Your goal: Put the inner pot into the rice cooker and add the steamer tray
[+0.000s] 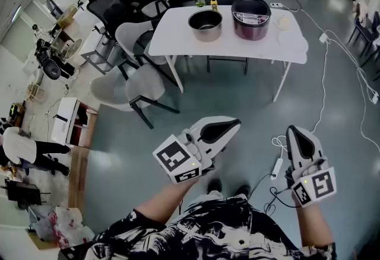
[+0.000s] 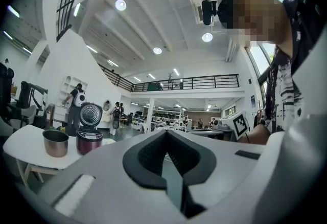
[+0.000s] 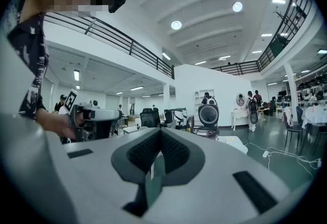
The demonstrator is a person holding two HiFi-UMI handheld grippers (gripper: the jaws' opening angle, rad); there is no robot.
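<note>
The steel inner pot [image 1: 205,22] stands on the white table [image 1: 178,36] far ahead of me, left of the maroon rice cooker [image 1: 251,17], whose lid is up. A pale round thing [image 1: 284,22] lies at the table's right end; I cannot tell what it is. My left gripper [image 1: 236,123] and right gripper [image 1: 293,130] are held level over the floor, well short of the table, both shut and empty. In the left gripper view the pot [image 2: 55,142] and cooker [image 2: 89,135] are small at the left. The right gripper view shows the cooker [image 3: 207,119] beyond the shut jaws.
Grey and black chairs [image 1: 135,78] crowd the table's left side. White cables and a power strip [image 1: 276,167] run across the floor on the right. A low white cabinet [image 1: 66,119] and a person [image 1: 24,149] are at the far left.
</note>
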